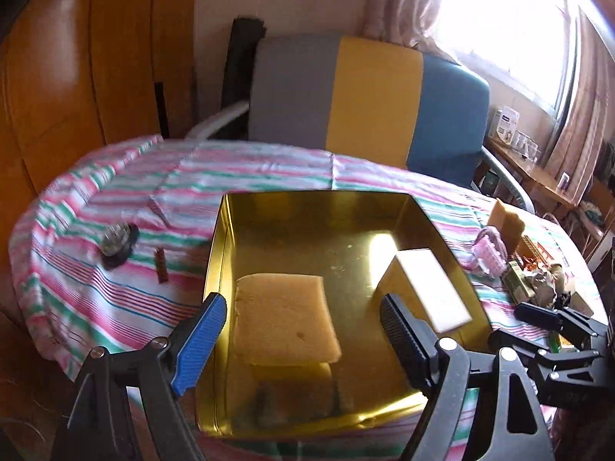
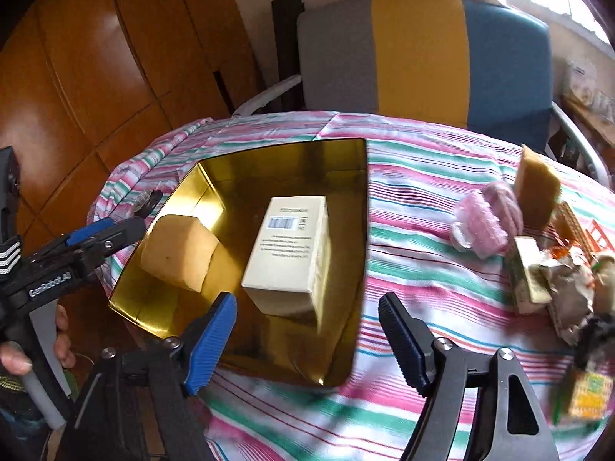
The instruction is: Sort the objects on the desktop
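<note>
The gold tin [image 2: 215, 176] sits open on the striped cloth of the counter [image 2: 423, 192], and two things already lie inside it: a yellow sponge [image 2: 178, 255] against the left wall and a cream box [image 2: 292, 253] with a barcode label, resting on the tin's floor beside it. To the right of the tin, well apart from it, a cluster is still out on the cloth: a pink fluffy item [image 2: 486, 223], a second sponge [image 2: 536, 192] standing on edge, and some crumpled packets and small cartons [image 2: 557, 280]. On the far left of the cloth I see a dark round object [image 1: 119, 244] and a small red-brown stick [image 1: 161, 265].

My left tongs [image 1: 303, 326] hover over the tin's near edge, spread wide and carrying nothing. My right tongs [image 2: 307, 330] hang over the tin's near right corner, equally wide and empty.

I judge the sorting to be partway, between one deposit and the next pick. The next move calls for swinging the right tongs toward the right-hand cluster, choosing one piece that stands free, and closing gently; the soft pink item and the packets will likely deform.
</note>
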`<state>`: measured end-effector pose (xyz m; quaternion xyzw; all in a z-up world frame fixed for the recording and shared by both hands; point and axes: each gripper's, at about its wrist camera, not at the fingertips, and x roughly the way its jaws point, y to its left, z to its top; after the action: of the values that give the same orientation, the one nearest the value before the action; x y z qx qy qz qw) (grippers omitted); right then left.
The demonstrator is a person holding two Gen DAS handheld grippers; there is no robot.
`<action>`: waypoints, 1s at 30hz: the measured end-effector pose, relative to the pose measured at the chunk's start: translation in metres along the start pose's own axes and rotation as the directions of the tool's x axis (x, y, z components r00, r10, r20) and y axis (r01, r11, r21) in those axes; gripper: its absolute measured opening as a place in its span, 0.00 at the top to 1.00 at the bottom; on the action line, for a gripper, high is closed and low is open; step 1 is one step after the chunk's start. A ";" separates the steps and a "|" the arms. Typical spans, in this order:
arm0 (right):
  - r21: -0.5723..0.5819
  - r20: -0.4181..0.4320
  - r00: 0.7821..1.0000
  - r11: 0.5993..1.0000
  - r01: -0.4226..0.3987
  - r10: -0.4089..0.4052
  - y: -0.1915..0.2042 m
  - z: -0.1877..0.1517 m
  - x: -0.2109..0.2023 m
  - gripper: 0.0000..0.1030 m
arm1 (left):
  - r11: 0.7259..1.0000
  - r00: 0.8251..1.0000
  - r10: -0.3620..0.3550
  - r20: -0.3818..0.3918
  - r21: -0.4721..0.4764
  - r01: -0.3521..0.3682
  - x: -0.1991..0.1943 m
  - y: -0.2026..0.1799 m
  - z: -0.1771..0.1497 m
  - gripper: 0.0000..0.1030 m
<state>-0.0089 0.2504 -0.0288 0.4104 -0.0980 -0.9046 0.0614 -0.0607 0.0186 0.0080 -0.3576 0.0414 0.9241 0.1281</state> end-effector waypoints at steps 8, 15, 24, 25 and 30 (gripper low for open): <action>0.187 0.022 0.991 0.974 0.124 -0.131 -0.096 -0.044 -0.061 0.16 | 0.968 0.996 -0.058 0.065 0.247 0.040 -0.029 -0.099 -0.021 0.19; 0.420 -0.009 0.971 0.880 0.220 -0.238 -0.212 -0.084 -0.097 0.10 | 0.941 0.981 -0.149 -0.126 0.288 0.180 -0.004 -0.160 -0.042 0.23; 0.438 -0.040 0.967 0.865 0.245 -0.253 -0.257 -0.072 -0.058 0.08 | 0.888 0.943 -0.188 -0.273 0.364 0.282 0.014 -0.199 -0.075 0.24; 0.431 -0.042 0.967 0.869 0.244 -0.251 -0.256 -0.070 -0.055 0.06 | 0.888 0.937 -0.198 -0.288 0.352 0.296 0.015 -0.198 -0.077 0.24; 0.432 -0.054 0.995 0.897 0.094 -0.078 -0.237 -0.074 -0.045 0.05 | 0.893 0.910 -0.239 -0.339 0.291 0.343 0.023 -0.193 -0.083 0.24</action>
<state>0.0695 0.4807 -0.0976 0.4335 -0.2776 -0.8545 -0.0697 0.0285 0.1958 -0.0657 -0.4652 0.1663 0.8086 0.3195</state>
